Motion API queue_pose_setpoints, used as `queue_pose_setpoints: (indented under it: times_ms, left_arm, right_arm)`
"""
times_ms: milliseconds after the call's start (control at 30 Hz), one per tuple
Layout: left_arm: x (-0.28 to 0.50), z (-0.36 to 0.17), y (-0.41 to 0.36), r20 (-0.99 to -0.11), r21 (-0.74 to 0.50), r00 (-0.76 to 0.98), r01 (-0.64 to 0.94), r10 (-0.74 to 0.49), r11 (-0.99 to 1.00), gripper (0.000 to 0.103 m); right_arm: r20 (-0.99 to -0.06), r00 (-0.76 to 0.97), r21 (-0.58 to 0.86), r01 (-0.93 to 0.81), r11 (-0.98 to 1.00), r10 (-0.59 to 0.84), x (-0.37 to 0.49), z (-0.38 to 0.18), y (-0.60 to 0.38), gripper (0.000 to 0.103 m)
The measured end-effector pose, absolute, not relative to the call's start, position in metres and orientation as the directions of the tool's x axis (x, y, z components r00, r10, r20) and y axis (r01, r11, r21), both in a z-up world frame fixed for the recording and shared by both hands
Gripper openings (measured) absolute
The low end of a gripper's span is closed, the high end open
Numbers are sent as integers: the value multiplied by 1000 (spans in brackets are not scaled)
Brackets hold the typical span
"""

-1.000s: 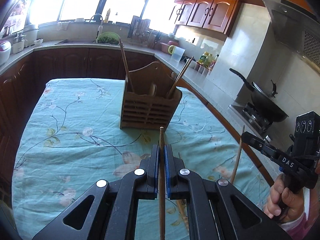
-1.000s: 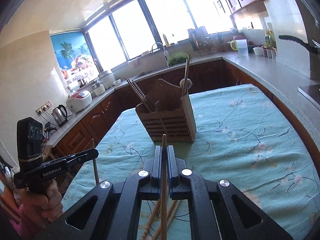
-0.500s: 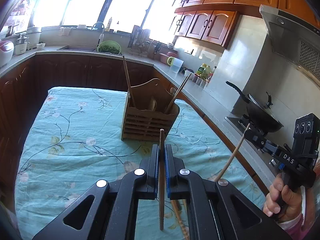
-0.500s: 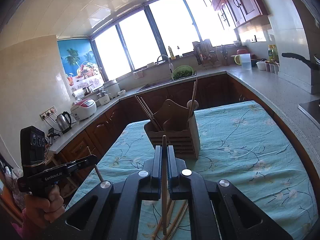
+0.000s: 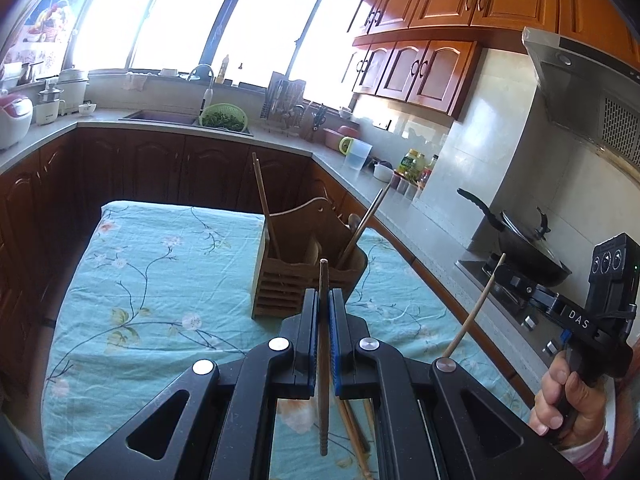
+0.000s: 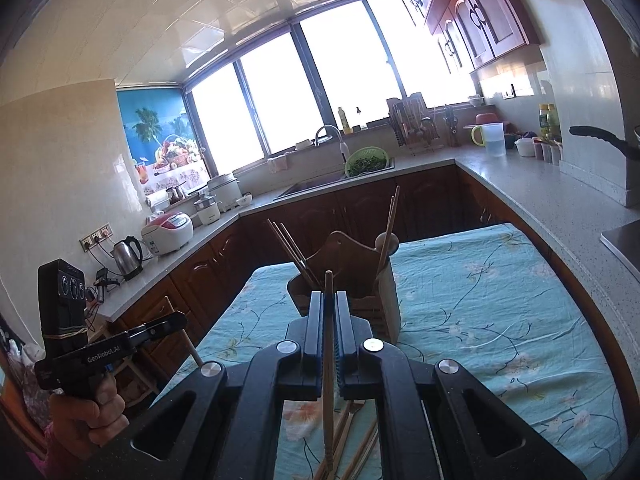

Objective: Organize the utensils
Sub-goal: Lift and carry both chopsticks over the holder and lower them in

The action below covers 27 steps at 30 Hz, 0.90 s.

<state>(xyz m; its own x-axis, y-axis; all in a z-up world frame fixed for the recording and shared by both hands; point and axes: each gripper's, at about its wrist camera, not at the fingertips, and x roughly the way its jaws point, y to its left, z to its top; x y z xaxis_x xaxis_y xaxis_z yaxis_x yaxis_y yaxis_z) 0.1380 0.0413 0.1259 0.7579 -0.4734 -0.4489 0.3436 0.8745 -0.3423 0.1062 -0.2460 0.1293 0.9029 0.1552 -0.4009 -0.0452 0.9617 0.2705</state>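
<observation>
My left gripper (image 5: pixel 323 300) is shut on a dark wooden chopstick (image 5: pixel 322 408), held upright above the table. My right gripper (image 6: pixel 329 302) is shut on a lighter chopstick (image 6: pixel 328 400); it also shows at the right of the left wrist view (image 5: pixel 474 308). The wooden utensil holder (image 5: pixel 288 284) stands on the floral tablecloth ahead of both grippers, with chopsticks and a spoon in it; it also shows in the right wrist view (image 6: pixel 372 300). Several loose chopsticks (image 6: pixel 352 432) lie on the cloth under the grippers.
The table with the teal cloth (image 5: pixel 160 280) is ringed by dark cabinets and a counter (image 5: pixel 420 232). A wok on a stove (image 5: pixel 524 256) is to the right. A sink with a green colander (image 5: pixel 224 118) is at the back.
Both grippers have risen and drawn back with their chopsticks. The holder now looks lower and farther off. The right gripper's chopstick has tilted in the left wrist view.
</observation>
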Motion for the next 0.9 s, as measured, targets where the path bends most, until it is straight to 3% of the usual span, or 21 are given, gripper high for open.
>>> queue_pose_setpoints:
  times_ms: [433, 900]
  left_arm:
    - [186, 166, 49, -328, -313, 844, 326, -424, 892, 3]
    - [250, 163, 41, -251, -337, 898, 270, -362, 902, 3]
  right_arm:
    - [-277, 956, 264, -24, 964, 100, 160, 181, -266, 4]
    - [-207, 978, 287, 24, 958, 38, 224, 197, -291, 4]
